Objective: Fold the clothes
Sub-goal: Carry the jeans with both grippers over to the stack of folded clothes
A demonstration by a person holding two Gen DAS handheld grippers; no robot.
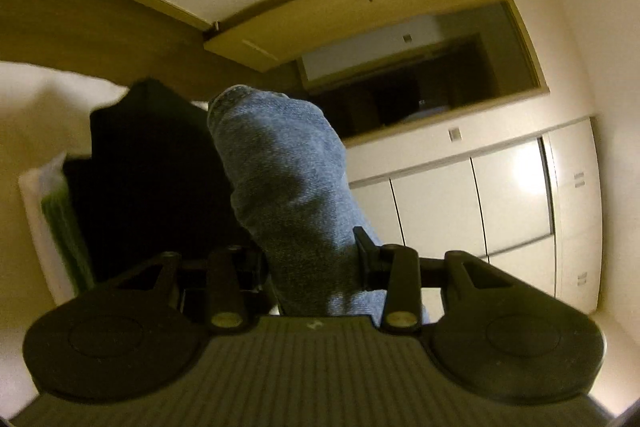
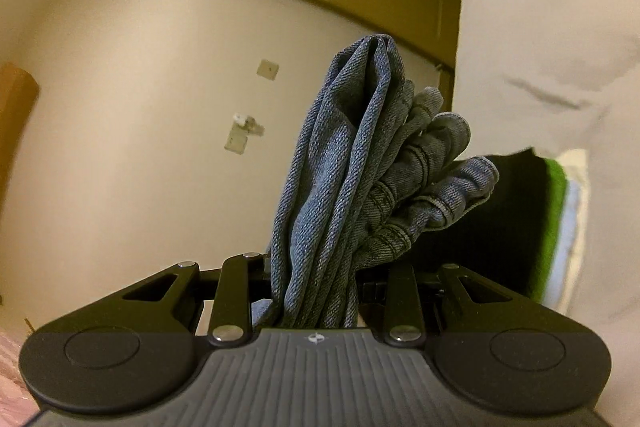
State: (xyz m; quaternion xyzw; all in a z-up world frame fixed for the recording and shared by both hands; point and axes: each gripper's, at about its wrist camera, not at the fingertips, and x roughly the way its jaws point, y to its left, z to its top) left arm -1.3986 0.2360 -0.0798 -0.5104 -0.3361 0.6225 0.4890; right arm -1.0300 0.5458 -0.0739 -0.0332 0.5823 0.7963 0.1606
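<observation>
Both jaws clamp bunched denim: the left gripper (image 1: 316, 267) and right gripper (image 2: 316, 279) each hold the jeans (image 2: 348, 167). Fabric stands forward, lengthwise along the fingers.

The left gripper (image 1: 316, 263) is showing a black body with a ribbed grey deck, round discs sitting at 4 and 8 o'clock, and brass-toned rivets pinning its two linkage arms. The right gripper (image 2: 316, 279) is wearing the same build, silver screws gleaming on its arms, a small emblem sitting at 12 o'clock on the deck.
</observation>
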